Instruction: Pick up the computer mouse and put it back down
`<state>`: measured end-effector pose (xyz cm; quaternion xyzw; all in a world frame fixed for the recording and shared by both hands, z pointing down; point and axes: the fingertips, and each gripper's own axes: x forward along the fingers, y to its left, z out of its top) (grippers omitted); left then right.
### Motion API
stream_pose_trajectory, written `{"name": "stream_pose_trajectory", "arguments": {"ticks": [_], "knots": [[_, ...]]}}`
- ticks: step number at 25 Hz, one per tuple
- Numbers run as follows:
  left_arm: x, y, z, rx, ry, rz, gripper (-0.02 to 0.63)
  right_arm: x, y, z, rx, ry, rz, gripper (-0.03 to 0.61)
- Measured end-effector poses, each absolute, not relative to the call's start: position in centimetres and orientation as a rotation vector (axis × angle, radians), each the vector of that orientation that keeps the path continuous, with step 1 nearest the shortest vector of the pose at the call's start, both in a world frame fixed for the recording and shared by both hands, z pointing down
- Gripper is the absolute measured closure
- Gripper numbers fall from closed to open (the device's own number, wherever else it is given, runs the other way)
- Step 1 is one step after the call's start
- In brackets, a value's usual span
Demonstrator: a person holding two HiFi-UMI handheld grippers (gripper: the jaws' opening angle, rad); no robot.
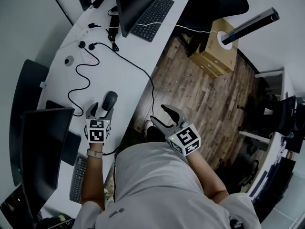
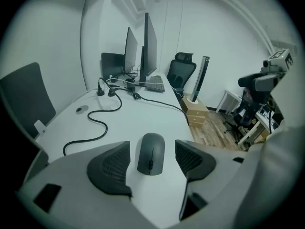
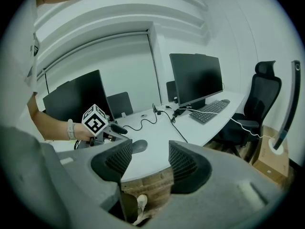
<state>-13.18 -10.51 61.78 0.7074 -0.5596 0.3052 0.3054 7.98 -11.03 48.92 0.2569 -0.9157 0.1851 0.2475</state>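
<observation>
A dark grey computer mouse (image 1: 110, 100) lies flat on the white curved desk (image 1: 124, 75). My left gripper (image 1: 101, 110) is open just behind it, low over the desk. In the left gripper view the mouse (image 2: 151, 152) sits between the two spread jaws of that gripper (image 2: 152, 162), with a gap on each side. My right gripper (image 1: 165, 116) hangs open off the desk's edge, above the wooden floor, holding nothing. From the right gripper view (image 3: 150, 162) the mouse (image 3: 139, 146) shows beside the left gripper's marker cube (image 3: 96, 119).
A black cable (image 1: 83, 80) snakes over the desk beyond the mouse. Farther on stand a keyboard (image 1: 153, 17) and a monitor (image 1: 136, 1). Another monitor (image 1: 40, 147) and keyboard (image 1: 78, 178) sit at my left. A cardboard box (image 1: 214, 49) is on the floor.
</observation>
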Motion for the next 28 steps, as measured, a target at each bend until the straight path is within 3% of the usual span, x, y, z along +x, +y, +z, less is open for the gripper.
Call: {"name": "stream_pose_trajectory", "arguments": {"ticks": [28], "knots": [[-15.2,-0.7,47.8,1.758,-1.967,0.347,0.322,-2.1,-7.0,43.6,0.135,-2.784,0.323,0.337]]}}
